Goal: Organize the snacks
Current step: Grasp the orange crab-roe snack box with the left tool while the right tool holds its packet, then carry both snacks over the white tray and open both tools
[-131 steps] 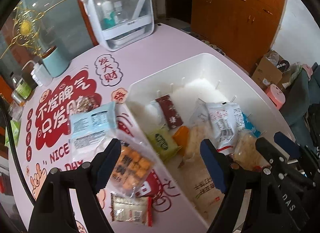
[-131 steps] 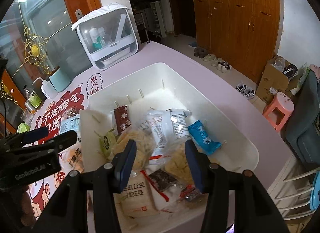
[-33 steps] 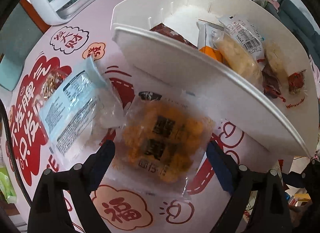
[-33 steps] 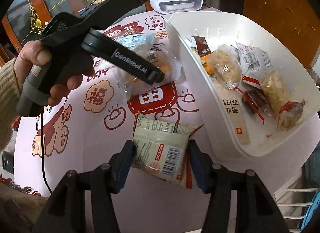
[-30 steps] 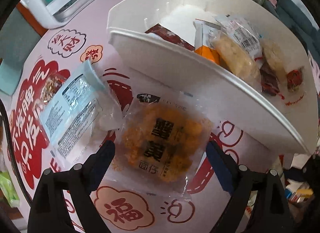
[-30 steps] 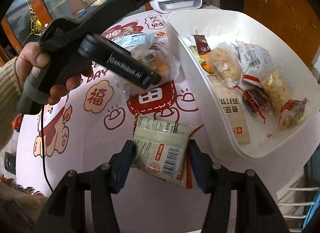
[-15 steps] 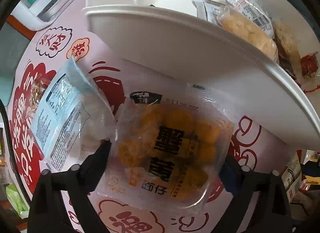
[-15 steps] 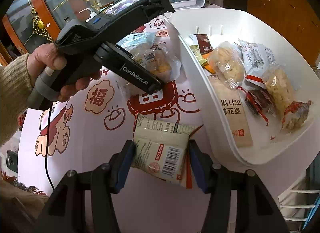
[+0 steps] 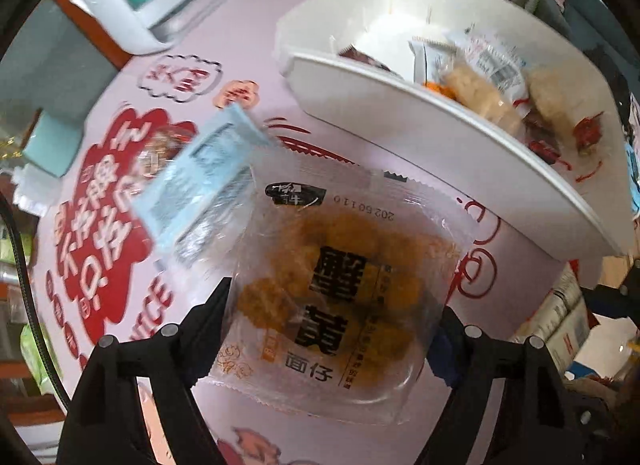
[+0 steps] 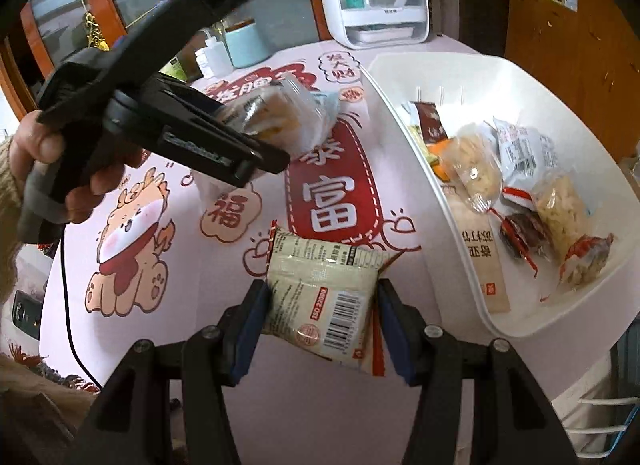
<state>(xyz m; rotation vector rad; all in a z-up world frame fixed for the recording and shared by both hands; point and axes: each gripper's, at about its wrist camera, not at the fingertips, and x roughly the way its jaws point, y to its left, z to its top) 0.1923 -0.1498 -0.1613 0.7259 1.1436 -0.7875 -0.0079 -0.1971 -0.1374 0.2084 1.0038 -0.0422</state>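
Snacks: clear pack of orange crackers (image 9: 340, 297) clamped in left gripper (image 9: 332, 329), jaws just narrowed; beige packet (image 10: 320, 305) pinched by right gripper (image 10: 320, 325); white bin (image 10: 448, 201) alongside.

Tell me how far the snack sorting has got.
Several packets already lie in the white bin. The left tool grips the orange snack pack; the right tool grips the beige packet. The light blue packet remains on the table.
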